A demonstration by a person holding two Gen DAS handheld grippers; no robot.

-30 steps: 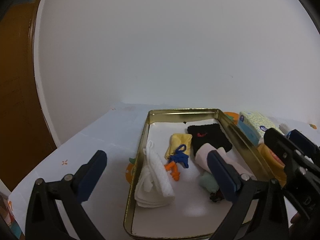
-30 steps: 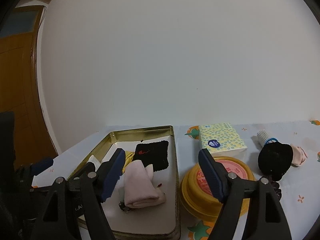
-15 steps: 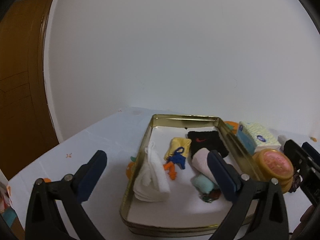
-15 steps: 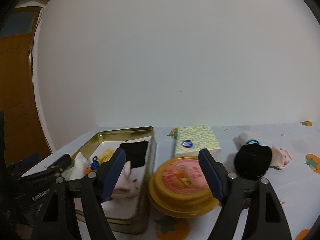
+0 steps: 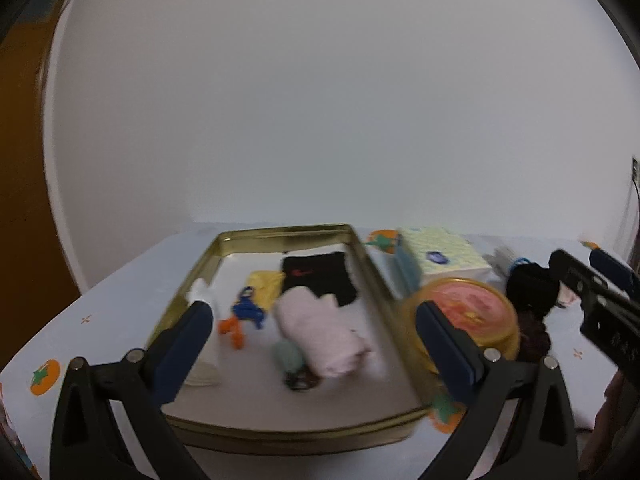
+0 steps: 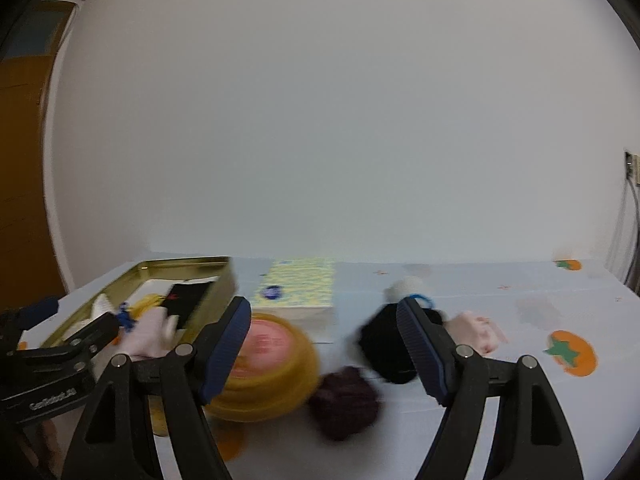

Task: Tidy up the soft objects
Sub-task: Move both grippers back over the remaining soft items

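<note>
A gold metal tray holds a rolled pink cloth, a black wristband, a yellow cloth, a white cloth and blue and orange hair ties. My left gripper is open and empty above the tray's near end. My right gripper is open and empty above a dark maroon scrunchie. A black soft item and a pink one lie on the table right of the tray.
A round yellow tin with a pink lid stands beside the tray, a patterned tissue pack behind it. The tablecloth has orange fruit prints. A white wall is behind, a wooden door at far left.
Both grippers have swung to the right. The right view has left the tray and now centres on the yellow tin, the scrunchie and the black item. Both stay open.
</note>
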